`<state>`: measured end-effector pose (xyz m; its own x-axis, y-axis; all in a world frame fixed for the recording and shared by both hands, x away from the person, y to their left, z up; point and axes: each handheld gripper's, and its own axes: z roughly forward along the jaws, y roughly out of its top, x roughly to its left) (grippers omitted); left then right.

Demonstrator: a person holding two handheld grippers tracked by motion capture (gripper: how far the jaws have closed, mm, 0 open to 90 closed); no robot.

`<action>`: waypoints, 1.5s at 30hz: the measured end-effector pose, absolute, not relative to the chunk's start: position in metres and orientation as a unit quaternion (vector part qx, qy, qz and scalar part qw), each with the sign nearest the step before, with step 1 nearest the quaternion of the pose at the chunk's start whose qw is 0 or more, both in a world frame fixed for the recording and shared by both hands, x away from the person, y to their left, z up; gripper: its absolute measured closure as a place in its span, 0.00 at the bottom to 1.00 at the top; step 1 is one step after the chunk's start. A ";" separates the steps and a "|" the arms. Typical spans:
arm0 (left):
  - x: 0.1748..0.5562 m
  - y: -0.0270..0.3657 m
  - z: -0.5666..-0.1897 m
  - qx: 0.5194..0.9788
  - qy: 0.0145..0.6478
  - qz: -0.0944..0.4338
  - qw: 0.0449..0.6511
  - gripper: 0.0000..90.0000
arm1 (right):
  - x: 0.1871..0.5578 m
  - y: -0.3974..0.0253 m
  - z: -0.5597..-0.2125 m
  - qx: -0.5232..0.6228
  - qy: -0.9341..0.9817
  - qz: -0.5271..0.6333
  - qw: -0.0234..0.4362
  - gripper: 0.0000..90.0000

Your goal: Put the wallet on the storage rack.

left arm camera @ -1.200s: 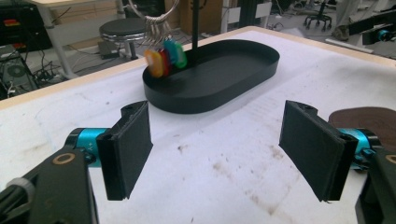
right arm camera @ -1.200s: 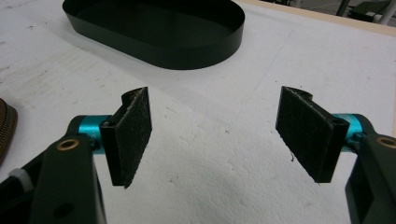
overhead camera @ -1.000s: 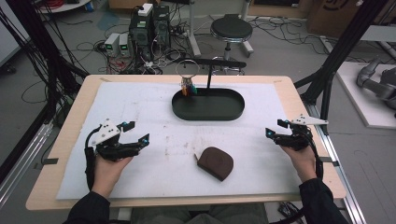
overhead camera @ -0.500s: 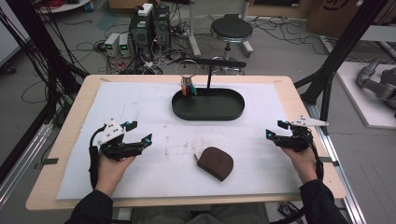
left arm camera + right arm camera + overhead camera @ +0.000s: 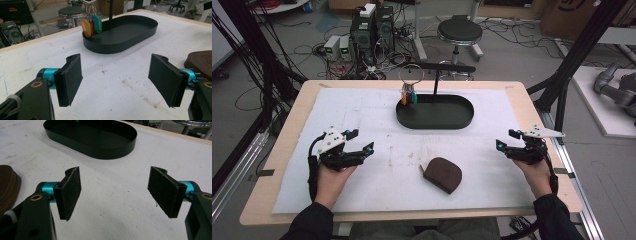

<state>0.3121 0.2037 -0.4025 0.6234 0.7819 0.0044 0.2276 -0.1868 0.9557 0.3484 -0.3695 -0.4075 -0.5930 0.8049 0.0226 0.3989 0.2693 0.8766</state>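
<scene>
A black oval tray (image 5: 435, 120) lies at the middle back of the white mat, also seen as the tray (image 5: 130, 37) and the tray (image 5: 100, 143). A thin post rises from it, and a key ring with orange, red and green tags (image 5: 408, 96) hangs at its left end, shown close as the tags (image 5: 91, 25). A brown zipped pouch (image 5: 443, 174) lies near the front middle. My left gripper (image 5: 360, 141) rests open at the left, nothing between its jaws. My right gripper (image 5: 507, 139) rests open at the right, also holding nothing.
The white mat (image 5: 377, 115) covers most of the wooden table (image 5: 292, 120). A round stool (image 5: 459, 32), computer cases and cables stand on the floor beyond the far edge. Black frame posts rise at both sides.
The left gripper has drifted slightly forward and right. The right gripper has barely moved. Both stay open.
</scene>
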 end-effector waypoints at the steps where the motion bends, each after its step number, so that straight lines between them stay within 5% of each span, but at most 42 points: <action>1: 0.312 0.204 -0.402 0.725 0.347 0.259 0.536 0.30 | 0.348 -0.368 -0.407 0.391 0.766 0.461 0.221 0.30; 24: 0.316 0.197 -0.404 0.740 0.339 0.260 0.519 0.31 | 0.321 -0.313 -0.406 0.319 0.798 0.487 0.154 0.34; 45: 0.316 0.195 -0.408 0.750 0.339 0.258 0.506 0.31 | 0.319 -0.274 -0.426 0.288 0.843 0.447 0.081 0.62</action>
<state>0.3160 0.1947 -0.4080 0.6370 0.7697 0.0425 0.2482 -0.2570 0.9340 0.3191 -0.2735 -0.4260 -0.8212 0.5579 0.1202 0.4121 0.4340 0.8012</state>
